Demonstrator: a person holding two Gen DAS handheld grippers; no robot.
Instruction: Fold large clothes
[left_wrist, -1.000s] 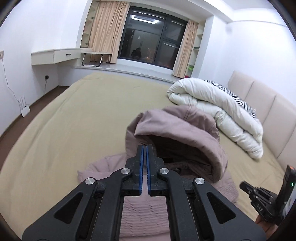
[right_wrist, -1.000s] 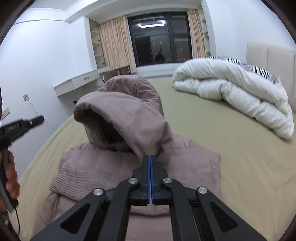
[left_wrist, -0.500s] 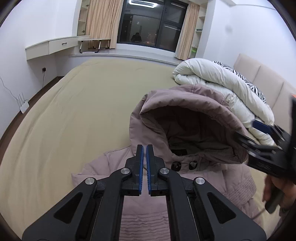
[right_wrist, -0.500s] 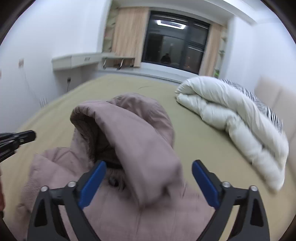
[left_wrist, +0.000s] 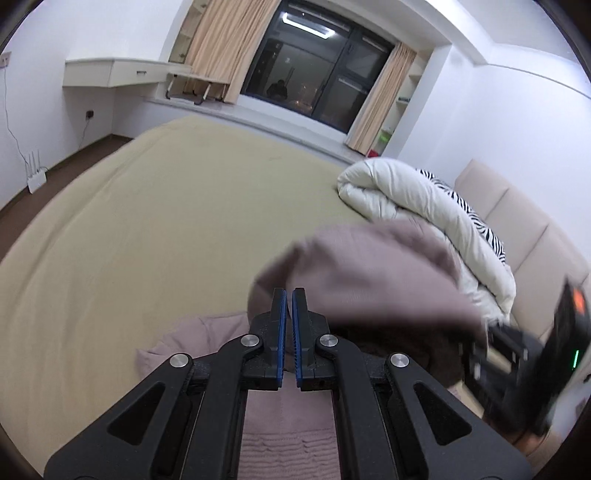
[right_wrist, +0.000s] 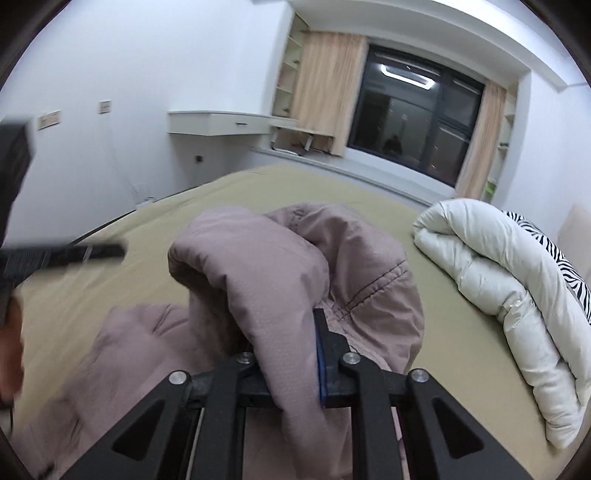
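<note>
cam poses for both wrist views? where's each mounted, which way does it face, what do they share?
Left wrist: behind the left claw, shut on nothing, facing the window; right claw blurred at right.
Right wrist: behind the right claw, closing on the coat hood, same heading; left claw and a hand at left.
Shared: hood, bed, duvet, window.

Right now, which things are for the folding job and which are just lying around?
For the job:
- mauve hooded coat
- right tool, closing on the coat's hood
- left tool, shut and empty

Just lying around:
- rolled white duvet
- zebra-striped bedding
- router on the floor
- wall desk
</note>
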